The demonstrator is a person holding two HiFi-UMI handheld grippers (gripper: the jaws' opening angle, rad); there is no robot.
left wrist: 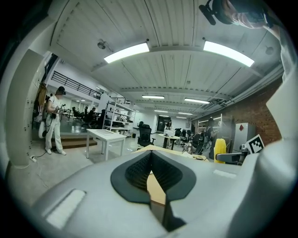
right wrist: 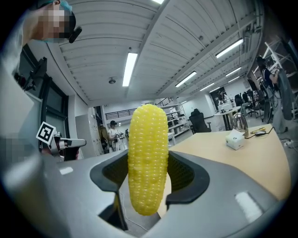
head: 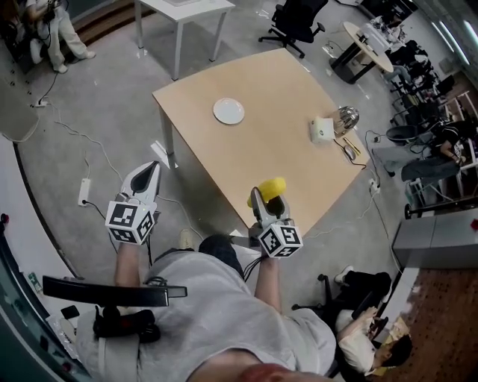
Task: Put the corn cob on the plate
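Grey floor all round the wooden worktop, white table and black chair beyond, strip lights bright on the ribbed ceiling, brick wall to one side

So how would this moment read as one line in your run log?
right gripper: shut on corn cob | left gripper: shut, empty | plate: bare, on table | step: cob not yet placed
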